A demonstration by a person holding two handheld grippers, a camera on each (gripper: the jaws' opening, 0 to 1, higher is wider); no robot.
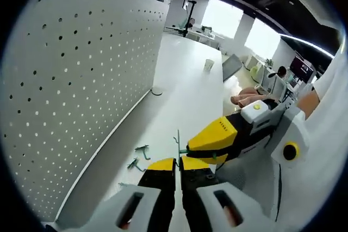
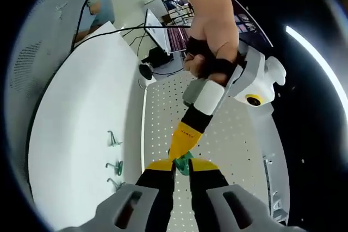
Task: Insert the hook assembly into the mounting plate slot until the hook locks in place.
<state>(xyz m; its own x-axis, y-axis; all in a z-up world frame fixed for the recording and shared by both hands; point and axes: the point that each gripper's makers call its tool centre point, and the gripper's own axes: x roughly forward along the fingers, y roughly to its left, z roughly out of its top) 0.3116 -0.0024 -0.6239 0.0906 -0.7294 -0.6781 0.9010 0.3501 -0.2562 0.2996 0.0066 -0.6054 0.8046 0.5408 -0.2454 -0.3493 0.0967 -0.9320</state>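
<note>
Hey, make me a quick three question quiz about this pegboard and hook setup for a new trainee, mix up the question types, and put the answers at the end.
1. True or false: the white pegboard stands upright on the white table.
2. Multiple choice: what do both grippers meet at? A) a small green hook B) a paper cup C) a cable.
3. Fill in: spare green hooks lie on the table near the foot of the ____.

Key
1. True.
2. A. In the right gripper view, the left gripper and the right gripper converge on the hook; in the left gripper view the hook stands at the left gripper's tips.
3. pegboard.
</note>
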